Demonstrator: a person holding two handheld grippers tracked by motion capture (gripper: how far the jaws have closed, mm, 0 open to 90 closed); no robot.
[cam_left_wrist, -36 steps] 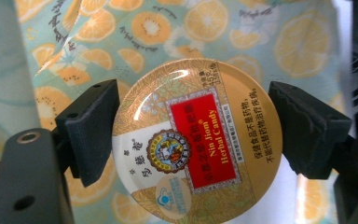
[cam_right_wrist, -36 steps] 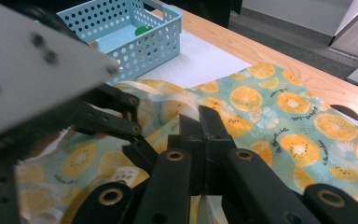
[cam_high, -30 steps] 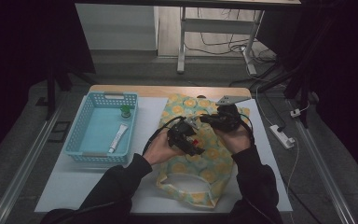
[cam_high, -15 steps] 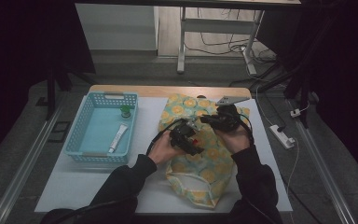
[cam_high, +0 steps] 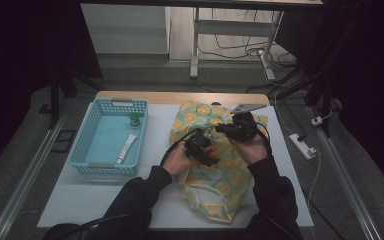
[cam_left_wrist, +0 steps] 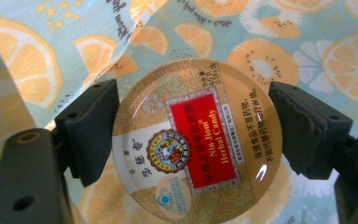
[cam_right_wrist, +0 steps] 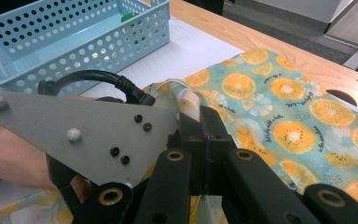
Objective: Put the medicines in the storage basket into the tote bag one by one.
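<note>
A round gold tin with a red label reading Nin Jiom Herbal Candy sits between the two black pads of my left gripper, which is shut on it. Beneath the tin lies the teal cloth bag printed with orange slices. In the high view the left gripper hovers over the bag's middle. My right gripper is just to its right, and its jaws are shut on a raised edge of the bag's fabric. The left gripper's grey plate stands close in front of the right gripper.
A light blue perforated basket stands at the left of the white mat, holding a white tube and a small green-capped item. A white power strip lies on the floor to the right. The table's wooden edge runs along the back.
My left hand has sunk a little toward the bag with the tin in its grip. The right gripper has stayed put on the fabric.
</note>
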